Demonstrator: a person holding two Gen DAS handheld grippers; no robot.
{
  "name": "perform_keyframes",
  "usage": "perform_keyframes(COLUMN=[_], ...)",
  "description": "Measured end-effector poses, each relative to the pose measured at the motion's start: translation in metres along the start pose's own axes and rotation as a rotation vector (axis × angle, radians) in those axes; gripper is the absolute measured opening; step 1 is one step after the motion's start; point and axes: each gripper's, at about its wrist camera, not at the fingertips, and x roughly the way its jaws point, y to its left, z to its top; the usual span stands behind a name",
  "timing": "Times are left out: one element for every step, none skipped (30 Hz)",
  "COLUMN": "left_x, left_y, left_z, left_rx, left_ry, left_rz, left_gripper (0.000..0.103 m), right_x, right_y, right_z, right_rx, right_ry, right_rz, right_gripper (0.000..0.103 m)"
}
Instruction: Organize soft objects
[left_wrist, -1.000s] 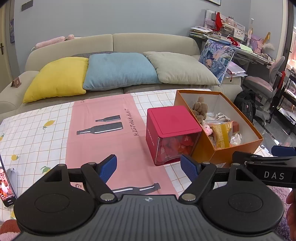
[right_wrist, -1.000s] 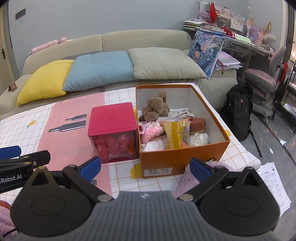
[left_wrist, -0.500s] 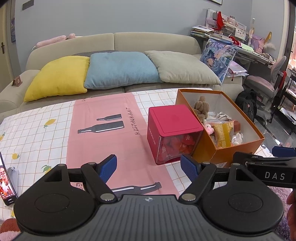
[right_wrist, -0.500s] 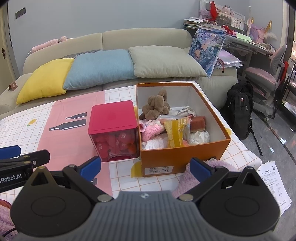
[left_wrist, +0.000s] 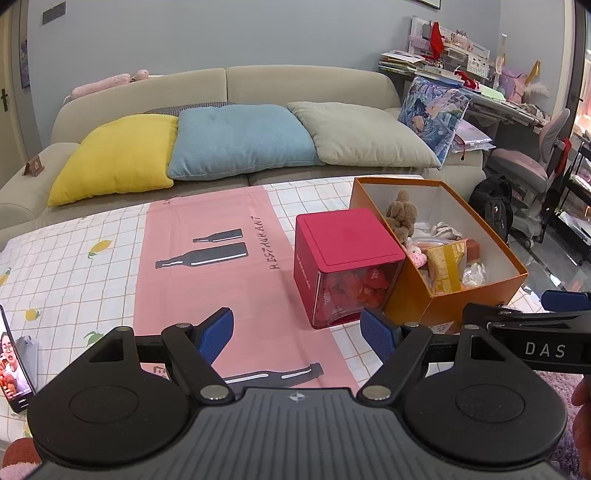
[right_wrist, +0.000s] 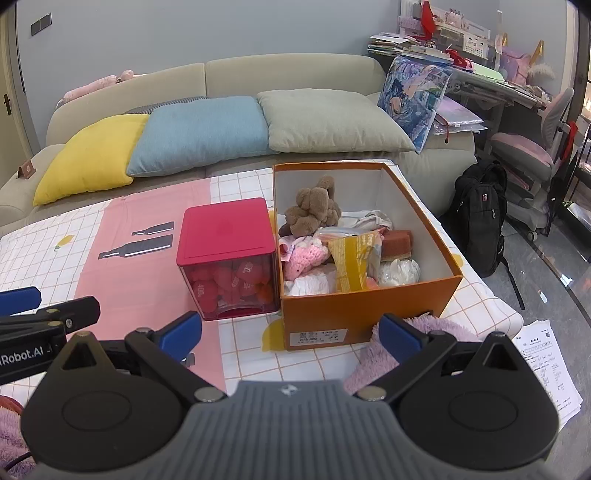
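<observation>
Change: both views sit slightly nearer the box than a second ago; nothing on the worktop has shifted.
Left gripper (left_wrist: 297, 328): jaws wide apart, empty, hovering near the red tin (left_wrist: 345, 267).
Right gripper (right_wrist: 290, 332): jaws wide apart, empty, before the orange box (right_wrist: 369, 314).
Soft things: brown plush (right_wrist: 312, 210) far left in the box, pink knit (right_wrist: 304, 254) nearer.
Handling: plush looks light and squashy; pinch its bulky middle.
</observation>
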Motion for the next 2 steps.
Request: perform_keyframes(left_x=[-0.0002,-0.0004], left_y=[-0.0004,-0.0007], left_z=[0.0000,-0.0001], left_rx=[-0.001,-0.001], left_ry=[-0.001,-0.001], left_rz=[-0.001,0.000], left_gripper=[0.092,0.092], right_x=[0.0000,-0.0001], right_y=[0.0001,0.0002], right_z=[0.0000,0.0000], right_rx=[0.000,0.000], right_ry=[0.000,0.000], right_rz=[0.000,0.000], right_gripper=[0.100,0.100])
